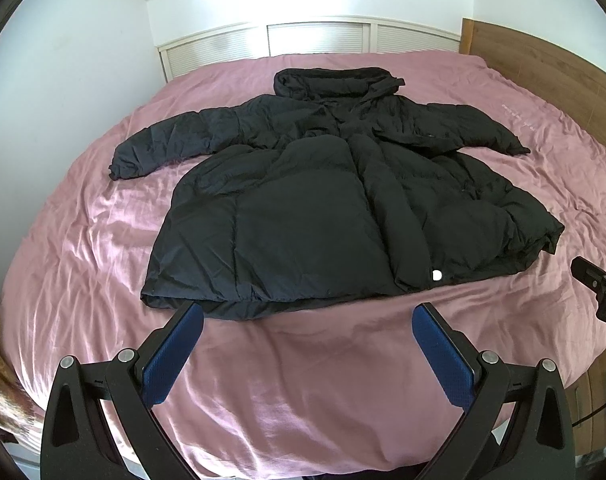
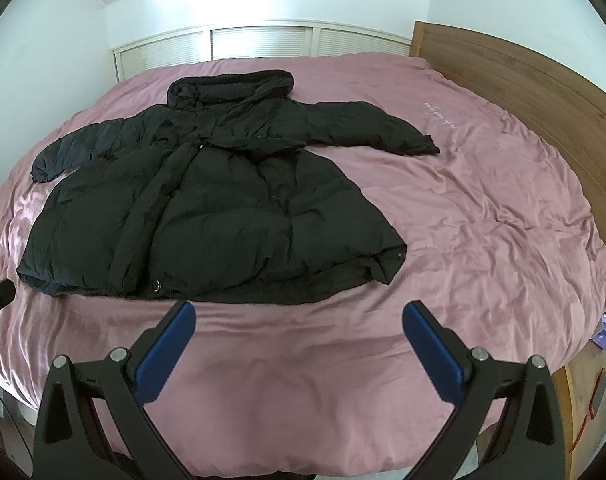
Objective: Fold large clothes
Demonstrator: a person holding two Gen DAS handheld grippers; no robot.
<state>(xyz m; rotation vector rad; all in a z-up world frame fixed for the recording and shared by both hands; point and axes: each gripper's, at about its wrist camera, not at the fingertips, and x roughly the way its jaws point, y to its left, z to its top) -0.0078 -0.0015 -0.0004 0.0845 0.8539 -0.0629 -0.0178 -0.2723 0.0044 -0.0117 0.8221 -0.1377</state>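
No legible text on anything.

A large black puffer coat (image 1: 327, 196) (image 2: 207, 200) is laid flat, front side up, on a pink bedcover (image 1: 303, 380) (image 2: 483, 220). It is spread unfolded, with both sleeves stretched out to the sides and the hood (image 1: 335, 82) (image 2: 231, 86) bunched at the far end. The front is closed, and a small round snap (image 1: 437, 275) is seen near the hem. The hem is turned toward the near edge of the bed, slightly rumpled at one corner.
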